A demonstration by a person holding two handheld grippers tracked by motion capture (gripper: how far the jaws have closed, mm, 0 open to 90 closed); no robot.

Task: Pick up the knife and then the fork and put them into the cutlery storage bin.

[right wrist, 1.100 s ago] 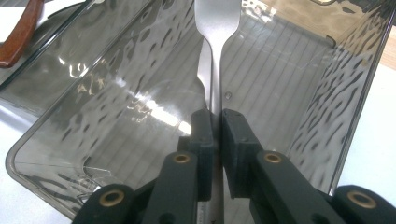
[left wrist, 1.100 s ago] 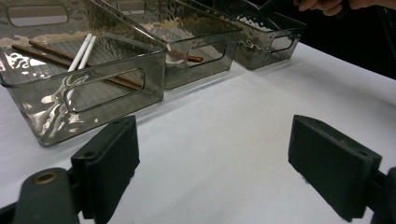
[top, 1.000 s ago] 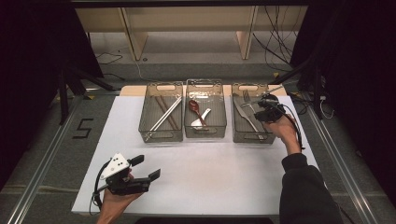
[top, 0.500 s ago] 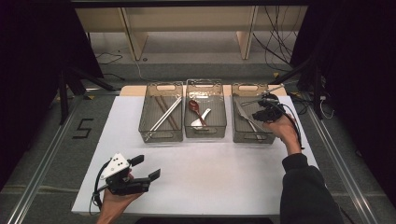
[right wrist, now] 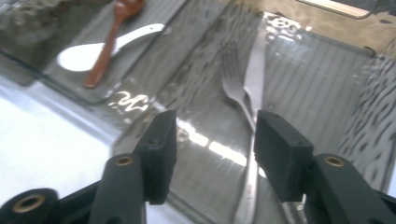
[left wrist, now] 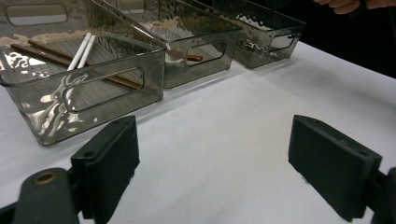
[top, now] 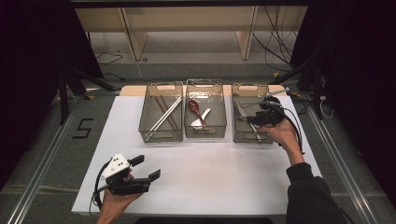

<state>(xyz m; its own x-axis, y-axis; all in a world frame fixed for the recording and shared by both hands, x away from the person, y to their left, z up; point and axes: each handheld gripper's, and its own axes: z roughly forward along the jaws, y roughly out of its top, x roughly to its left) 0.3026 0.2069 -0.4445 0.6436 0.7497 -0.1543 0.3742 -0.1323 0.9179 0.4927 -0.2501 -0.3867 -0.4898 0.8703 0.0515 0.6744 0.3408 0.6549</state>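
From the high view, little has changed since a second ago. The right gripper (top: pixel 252 116) hangs over the right bin (top: pixel 236 133) like before, but its jaws have just been opening, and nothing is pinched in them. The left gripper (top: pixel 148 168) sits in the same spot at about 7 o'clock on the white mat (top: pixel 210 177), jaws wide and empty. There are three bins in a row at 12 o'clock: the left bin (top: pixel 145 130), the middle bin (top: pixel 189 130) and the right one. The left bin has a white pair of chopsticks (top: pixel 166 114) and a brown pair (top: pixel 163 108).

In the left gripper view, the two black jaws stand far apart over the bare mat. The three bins sit from 10 to 1 o'clock. I count two white sticks (left wrist: pixel 81 51).

In the right gripper view, the jaws stand half open above the right bin, with a silver fork (right wrist: pixel 236 93) lying loose on the bin floor between them, beside one more silver handle (right wrist: pixel 254 70). At 10 o'clock lie one white spoon (right wrist: pixel 79 56) and one brown spoon (right wrist: pixel 109 44).
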